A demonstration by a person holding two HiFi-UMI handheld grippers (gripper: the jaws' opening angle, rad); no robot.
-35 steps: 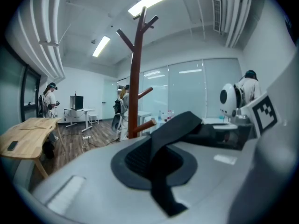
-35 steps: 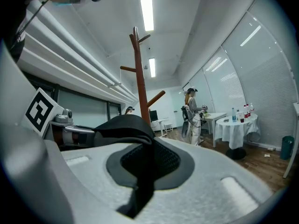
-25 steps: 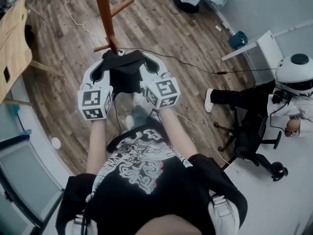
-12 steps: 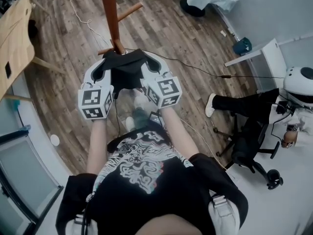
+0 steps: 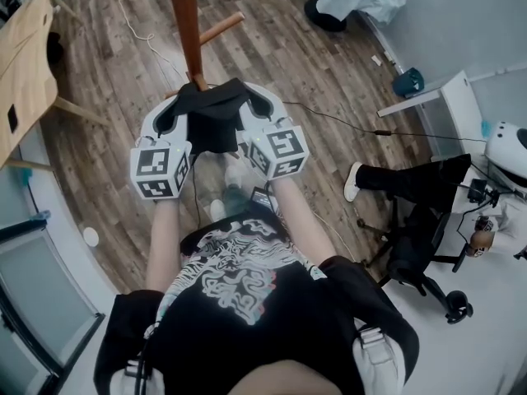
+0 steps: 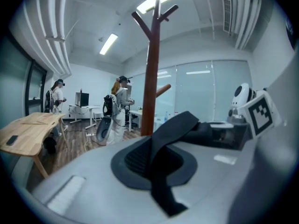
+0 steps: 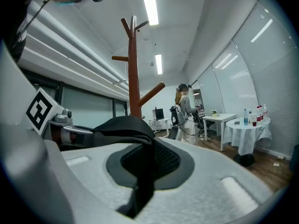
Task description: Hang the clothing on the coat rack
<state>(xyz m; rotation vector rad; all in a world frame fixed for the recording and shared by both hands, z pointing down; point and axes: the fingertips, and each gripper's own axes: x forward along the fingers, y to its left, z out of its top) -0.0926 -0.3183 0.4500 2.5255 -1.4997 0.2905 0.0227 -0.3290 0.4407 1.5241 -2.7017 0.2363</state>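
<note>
A black garment (image 5: 212, 120) hangs stretched between my two grippers, just in front of the brown wooden coat rack (image 5: 187, 25). My left gripper (image 5: 169, 118) is shut on the cloth's left edge; a dark fold (image 6: 161, 146) runs pinched through its jaws. My right gripper (image 5: 258, 109) is shut on the right edge, where the cloth (image 7: 140, 164) drops through the jaws. The coat rack (image 6: 150, 73) rises close behind the cloth, its pegs high above. In the right gripper view the rack (image 7: 134, 69) stands just beyond the garment.
A wooden table (image 5: 20, 72) stands at the left. An office chair (image 5: 416, 249) and a seated person with a white helmet (image 5: 494, 179) are at the right. Cables (image 5: 329, 115) cross the wood floor. Other people (image 6: 119, 108) stand farther off near desks.
Both grippers have lifted the garment a little and brought it closer to the rack's pole. Both grips on the cloth are unchanged.
</note>
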